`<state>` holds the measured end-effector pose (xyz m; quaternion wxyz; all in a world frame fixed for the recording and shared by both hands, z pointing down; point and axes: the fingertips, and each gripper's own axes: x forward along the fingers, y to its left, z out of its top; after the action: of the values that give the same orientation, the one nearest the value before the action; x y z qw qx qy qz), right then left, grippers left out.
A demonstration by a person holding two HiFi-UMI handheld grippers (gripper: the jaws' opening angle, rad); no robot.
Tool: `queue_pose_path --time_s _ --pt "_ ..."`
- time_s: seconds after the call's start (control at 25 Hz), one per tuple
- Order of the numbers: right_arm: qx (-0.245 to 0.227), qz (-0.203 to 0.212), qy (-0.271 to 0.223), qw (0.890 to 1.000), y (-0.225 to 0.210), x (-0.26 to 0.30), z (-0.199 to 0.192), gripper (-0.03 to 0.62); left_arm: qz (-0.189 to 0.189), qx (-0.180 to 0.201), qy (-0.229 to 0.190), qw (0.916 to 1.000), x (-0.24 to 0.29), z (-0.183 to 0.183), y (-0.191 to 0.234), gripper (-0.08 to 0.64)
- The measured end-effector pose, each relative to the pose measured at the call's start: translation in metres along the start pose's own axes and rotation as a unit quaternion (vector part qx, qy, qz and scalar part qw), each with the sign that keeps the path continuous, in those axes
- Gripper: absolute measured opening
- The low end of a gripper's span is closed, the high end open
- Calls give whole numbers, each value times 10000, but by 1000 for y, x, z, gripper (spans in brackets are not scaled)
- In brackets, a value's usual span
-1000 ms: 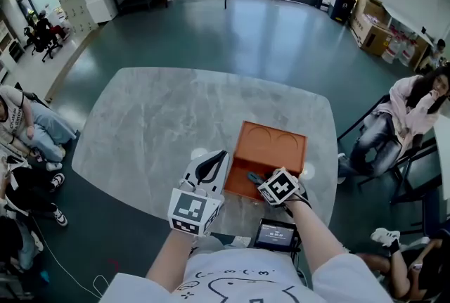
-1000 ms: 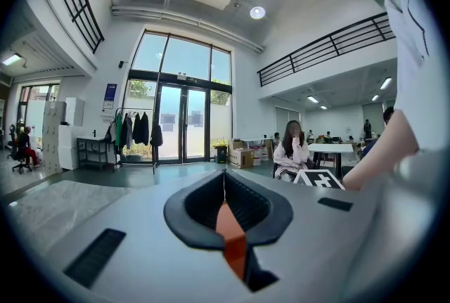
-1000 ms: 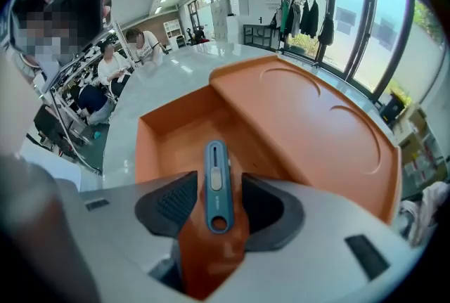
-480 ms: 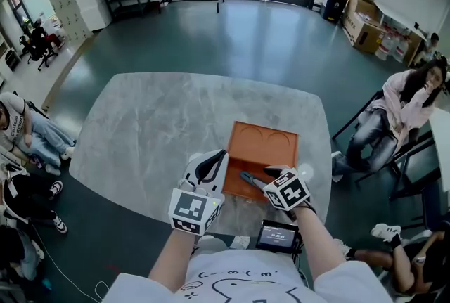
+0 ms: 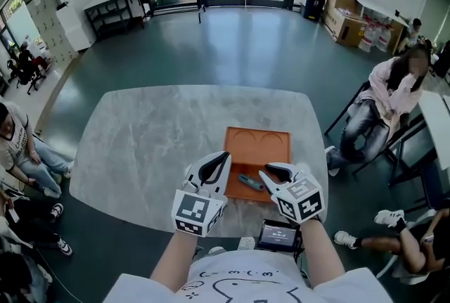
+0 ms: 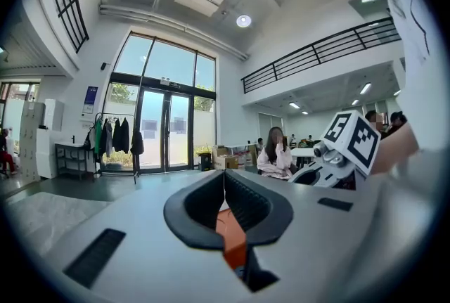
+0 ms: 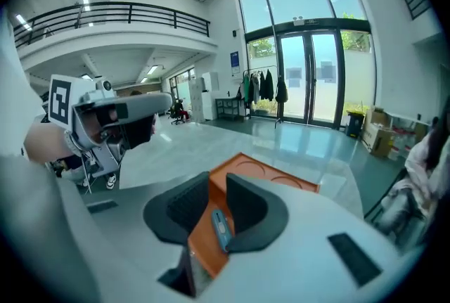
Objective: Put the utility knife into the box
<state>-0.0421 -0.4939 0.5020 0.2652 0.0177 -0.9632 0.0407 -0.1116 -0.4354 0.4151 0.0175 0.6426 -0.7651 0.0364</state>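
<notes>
Utility knife [image 5: 251, 183] lies flat on the floor of the orange box [image 5: 257, 151], in the near part, close to the near wall; not touching either gripper. Long axis runs mostly across the head view, far end to the left, near end tipped toward the right gripper [image 5: 271, 173]. Box sits on the grey table [image 5: 151, 133], toward its near right edge.

Key relation: the knife is just ahead of and below the right gripper's tips; the right hand is clearly the nearer. In the right gripper view the knife [image 7: 220, 228] shows through the gap between the jaws, down in the box [image 7: 271, 178]; the pads do not press on it. Right gripper [image 7: 219, 190] jaws part-way apart and have just been closing; nothing pinched between them. It is held above the box's near wall, pointing forward and down.

Left gripper [image 5: 223, 157] is beside the box's near left corner, pointing level; in its own view [image 6: 225, 179] the jaws are pressed together, empty.

Judgement: placement looks done; what remains is clearing the right hand without touching the box wall.
</notes>
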Motion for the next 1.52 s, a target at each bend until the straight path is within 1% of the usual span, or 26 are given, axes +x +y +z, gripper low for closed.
queue_pose_path --time_s 0.16,0.24,0.32,0.52,0.8,1.16,1.52 --pt "69 -253 -434 9987 9 -19 25 50 -176 16 -80 9998 -4 9 0 15" --pt "53 -344 -647 9973 15 -29 36 24 -224 19 -120 9997 -6 14 1 15" --pt "12 -424 -871 9953 19 -38 43 12 -250 24 -154 9996 -7 16 -1 15" --pt "-158 -765 -1381 9873 30 -61 57 11 -484 8 -262 9985 -9 20 -6 15" --pt "-242 -1047 -1935 9752 33 -86 73 9 -782 44 -400 9961 -7 30 -19 15" --pt "-390 -1320 -2070 9686 50 -96 90 8 -1000 3 -525 9936 -22 42 -13 15" --pt "-496 -1352 -2089 9673 51 -103 83 8 -1046 5 -614 9926 -24 41 -25 15"
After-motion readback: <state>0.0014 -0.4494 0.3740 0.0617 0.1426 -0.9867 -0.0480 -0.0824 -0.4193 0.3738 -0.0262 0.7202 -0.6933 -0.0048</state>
